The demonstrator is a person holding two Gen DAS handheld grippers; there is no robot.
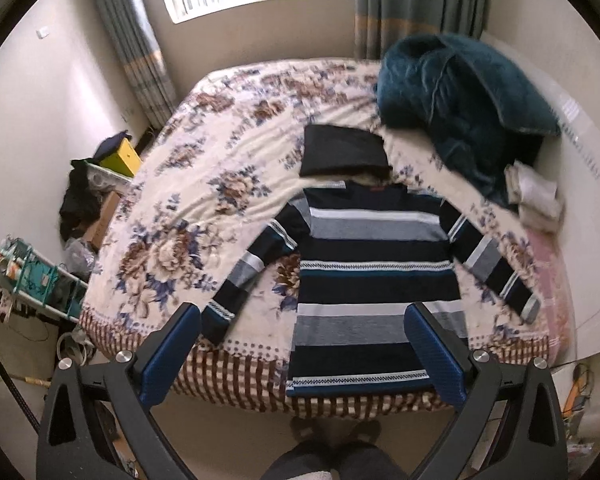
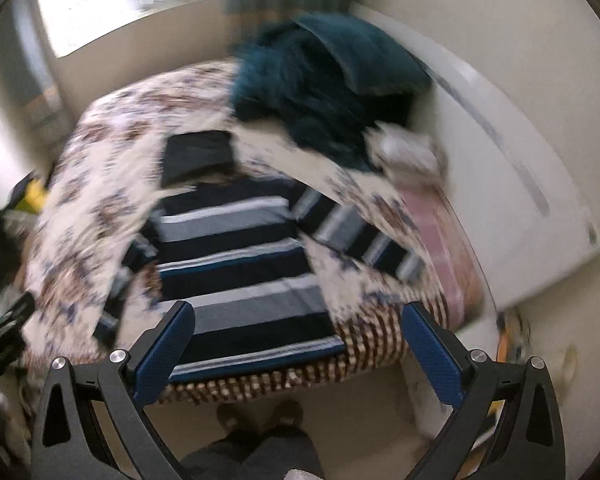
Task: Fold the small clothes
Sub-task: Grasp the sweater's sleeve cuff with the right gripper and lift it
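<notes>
A striped sweater point(image 1: 372, 280) in navy, grey, white and teal lies flat on the floral bed point(image 1: 204, 184), sleeves spread, its hem at the near edge. It also shows, blurred, in the right wrist view point(image 2: 240, 264). My left gripper point(image 1: 304, 312) is open and empty, held above the bed's near edge over the sweater's lower part. My right gripper point(image 2: 298, 308) is open and empty, above the sweater's right hem corner. A folded dark garment point(image 1: 342, 152) lies just beyond the collar.
A teal fluffy blanket point(image 1: 460, 100) is piled at the far right of the bed, with pale folded cloth point(image 1: 534, 196) beside it. A white headboard point(image 2: 520, 200) stands on the right. Clutter, a yellow box point(image 1: 122, 156) and a rack point(image 1: 40, 284) are left of the bed.
</notes>
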